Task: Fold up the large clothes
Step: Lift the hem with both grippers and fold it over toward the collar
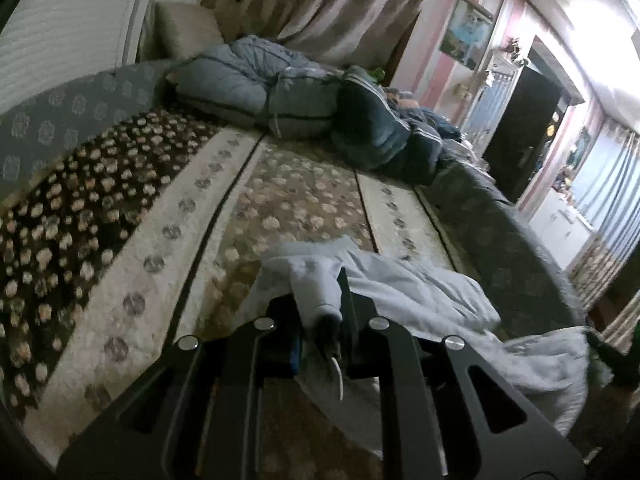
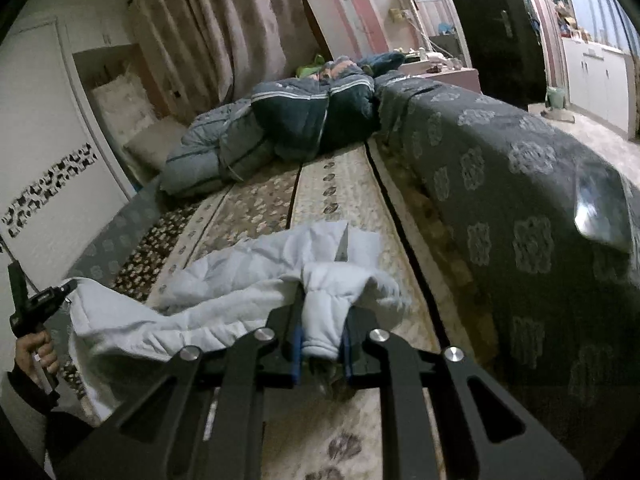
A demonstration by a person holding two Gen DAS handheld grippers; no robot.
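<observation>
Both grippers are clamped on the white coat (image 2: 224, 296): the left gripper (image 1: 320, 300) pinches a padded corner, and the right gripper (image 2: 320, 312) pinches another bunched edge. The coat hangs between them over the near part of the bed (image 1: 288, 184), its long axis running from one gripper to the other, with slack cloth sagging onto the bedspread. Neither is nearer; each holds an end. A fold likely means carrying both ends forward together, towards the quilts (image 1: 256, 84).
</observation>
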